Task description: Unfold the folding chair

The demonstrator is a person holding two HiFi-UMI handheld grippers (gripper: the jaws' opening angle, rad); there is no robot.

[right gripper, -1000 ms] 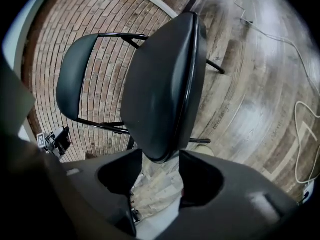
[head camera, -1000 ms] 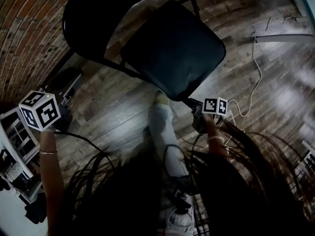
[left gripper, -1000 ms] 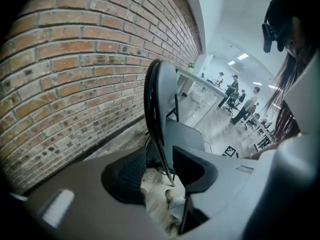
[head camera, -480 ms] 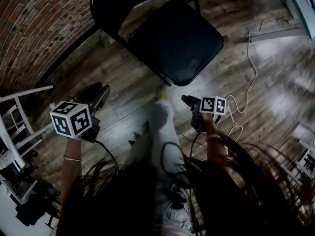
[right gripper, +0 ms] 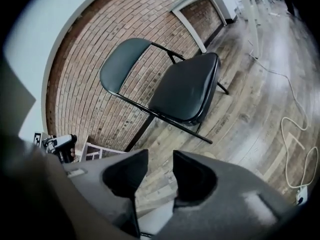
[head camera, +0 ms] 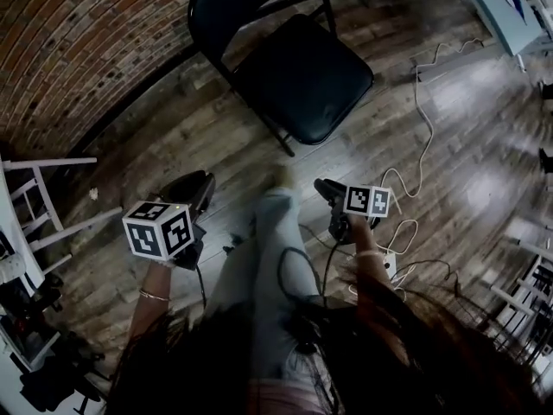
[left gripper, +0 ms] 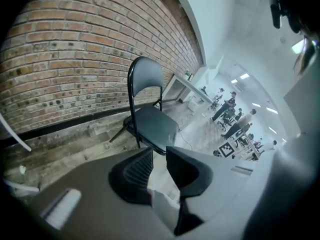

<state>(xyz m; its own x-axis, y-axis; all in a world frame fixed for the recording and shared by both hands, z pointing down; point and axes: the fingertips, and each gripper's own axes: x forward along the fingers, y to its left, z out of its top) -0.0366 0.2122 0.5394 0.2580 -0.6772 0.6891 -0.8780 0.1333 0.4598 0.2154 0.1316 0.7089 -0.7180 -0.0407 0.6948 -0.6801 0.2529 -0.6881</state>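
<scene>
Pretty sure the unfolding step is basically done: the folding chair (head camera: 302, 80) stands opened out, seat down, on the wooden floor (head camera: 173, 137) just by the brick wall (head camera: 78, 41), well apart from me. My left tongs (head camera: 197, 182) and right tongs (head camera: 324, 187) both grip nothing, jaws apart but closing on air. Next move, I reckon, is just checking that it sits steady.

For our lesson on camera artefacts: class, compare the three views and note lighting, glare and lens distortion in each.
Head view: dim overall, the folding chair nearly black, with glare on the wooden floor at right. Left gripper view: the far hall is washed out bright. Right gripper view: the brick wall bows in a curve, and the corners are black.
</scene>
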